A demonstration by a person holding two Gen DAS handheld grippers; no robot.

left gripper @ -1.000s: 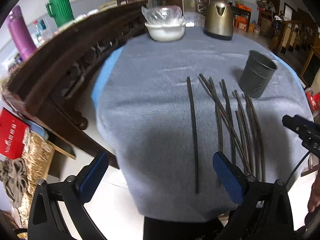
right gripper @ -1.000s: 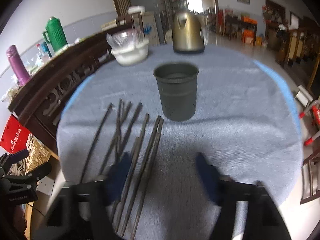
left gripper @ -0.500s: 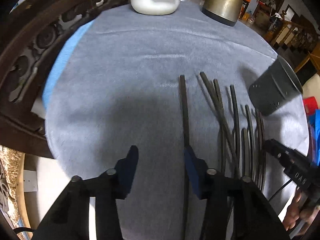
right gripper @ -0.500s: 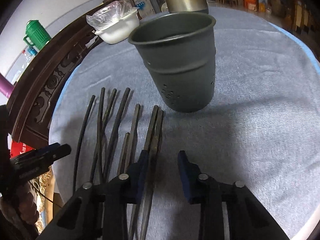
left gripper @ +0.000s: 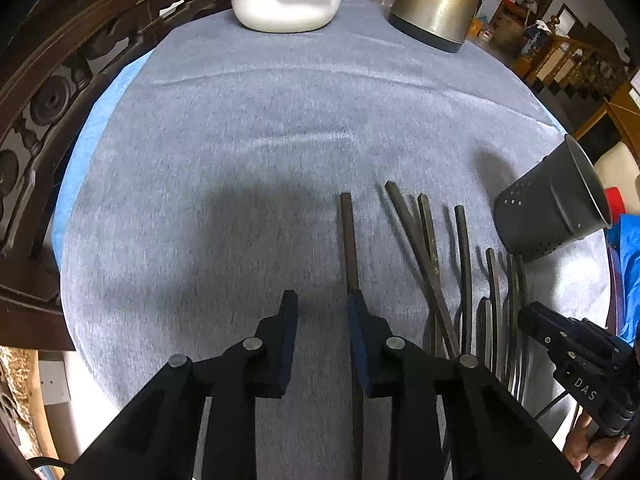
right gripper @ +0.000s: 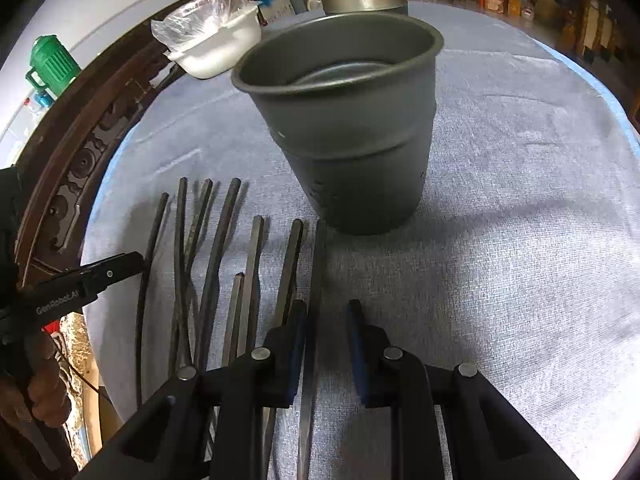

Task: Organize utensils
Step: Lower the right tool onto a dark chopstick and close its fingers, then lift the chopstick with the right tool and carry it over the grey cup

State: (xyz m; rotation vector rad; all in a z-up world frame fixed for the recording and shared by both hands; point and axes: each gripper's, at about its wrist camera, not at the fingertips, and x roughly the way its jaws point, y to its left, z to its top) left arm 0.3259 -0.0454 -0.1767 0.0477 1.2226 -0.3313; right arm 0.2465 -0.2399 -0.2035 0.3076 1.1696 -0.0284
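Several dark chopsticks lie side by side on the grey cloth, left of a dark perforated holder cup. My left gripper points down over the leftmost chopstick. Its jaws are closing, and the stick lies between them against the right pad, with a gap to the left pad. My right gripper hangs over the rightmost chopstick. Its jaws are closing too, with the stick beside the left pad and clear of the right one. The cup stands empty.
A white bowl covered in plastic and a brass-coloured kettle stand at the table's far side. A dark carved wooden rail curves along the left edge. A green flask stands beyond it.
Both grippers have come down closer to the cloth and their jaws have narrowed from wide to a small gap. Each now has a single outer chopstick between its fingers.
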